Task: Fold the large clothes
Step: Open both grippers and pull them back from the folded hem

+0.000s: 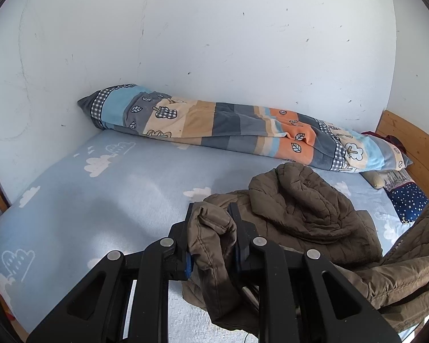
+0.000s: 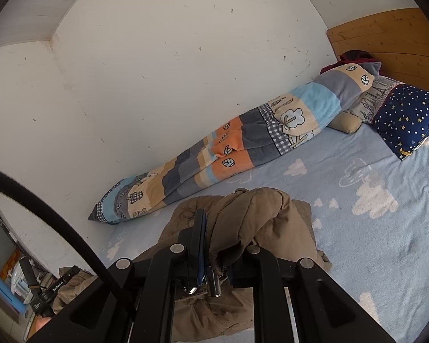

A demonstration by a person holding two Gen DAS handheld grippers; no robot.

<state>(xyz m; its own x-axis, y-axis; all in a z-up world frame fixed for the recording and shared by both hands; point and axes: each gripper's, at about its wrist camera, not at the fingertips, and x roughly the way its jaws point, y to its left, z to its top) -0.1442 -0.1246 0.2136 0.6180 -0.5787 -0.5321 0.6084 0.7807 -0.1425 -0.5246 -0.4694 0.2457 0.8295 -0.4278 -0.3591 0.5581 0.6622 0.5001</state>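
Two grips: both grippers are clamped on the same brown padded jacket (image 1: 303,214), so the coming move depends on how the two grips stand to each other.
Bed (image 1: 100,200): it lies under and ahead of both grippers; its blue sheet with clouds is bare to the left of the left gripper and to the right of the right gripper.
Rolled blanket (image 1: 243,131): it lies far ahead of both grippers, along the wall, well apart from the jacket.
Jacket body: it lies between the two grippers, heaped on the sheet just ahead of the left gripper and to its right, and below and left of the right gripper.
Long axis: I judge it runs from one gripper across to the other, but the heap hides the true outline.
Left gripper (image 1: 211,214): narrow, its jaws pinch a thick fold of the jacket.
Right gripper (image 2: 226,223): narrow too; a bunched part of the jacket drapes over its right finger and hides it.
Nearer hand: I cannot tell; each holds its own end.
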